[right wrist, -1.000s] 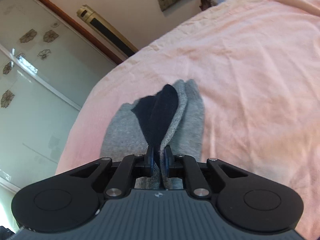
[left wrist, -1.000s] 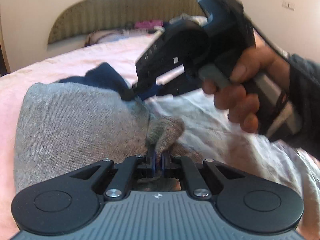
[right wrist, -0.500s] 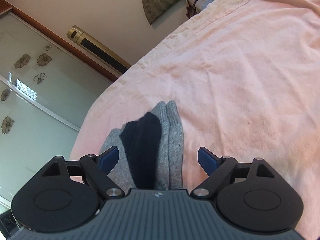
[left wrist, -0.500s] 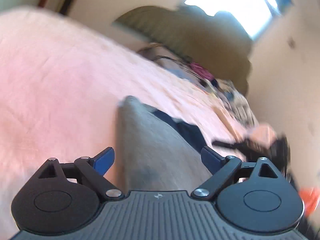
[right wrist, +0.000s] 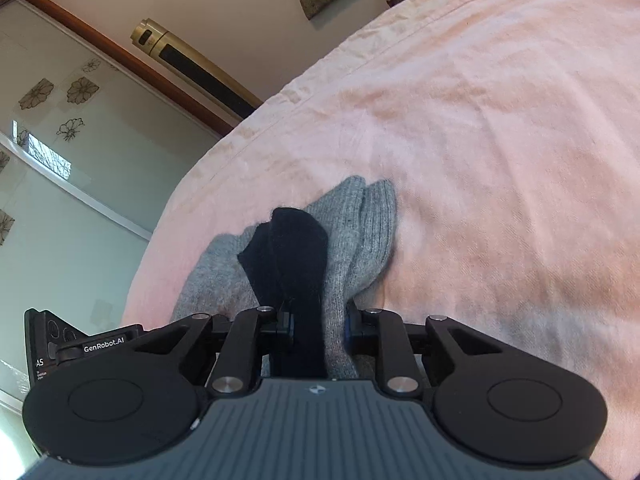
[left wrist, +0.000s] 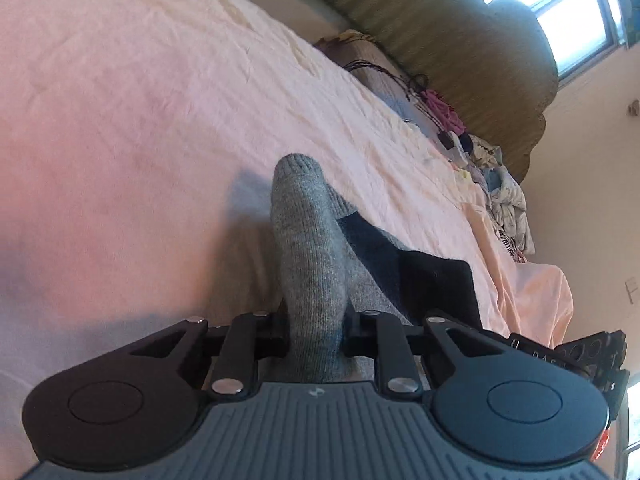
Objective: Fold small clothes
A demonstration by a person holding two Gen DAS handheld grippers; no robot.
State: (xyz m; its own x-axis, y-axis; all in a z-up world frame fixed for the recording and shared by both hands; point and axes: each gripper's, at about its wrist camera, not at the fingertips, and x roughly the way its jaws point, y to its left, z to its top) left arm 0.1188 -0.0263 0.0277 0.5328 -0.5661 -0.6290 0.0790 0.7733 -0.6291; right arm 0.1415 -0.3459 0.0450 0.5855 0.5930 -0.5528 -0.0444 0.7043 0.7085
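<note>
A pair of grey knitted socks with dark navy heel patches lies bunched on the pink bedsheet. In the left wrist view my left gripper (left wrist: 316,334) is shut on a thick fold of the grey sock (left wrist: 308,248), which runs forward from between the fingers. In the right wrist view my right gripper (right wrist: 318,328) is shut on the socks too, pinching the navy part (right wrist: 292,256) and grey fabric (right wrist: 352,220) together. The other gripper's body shows at each view's lower edge (left wrist: 576,354) (right wrist: 68,344). Both grippers sit close side by side.
The pink bedsheet (right wrist: 500,128) spreads wide ahead. A padded olive headboard (left wrist: 460,28) and a pile of mixed clothes (left wrist: 492,176) lie at the bed's far end. A glass wardrobe door (right wrist: 60,160) and a gold standing unit (right wrist: 192,60) stand beyond the bed edge.
Half a second ago both grippers were open over the socks. Now both have closed on the bunched socks.
</note>
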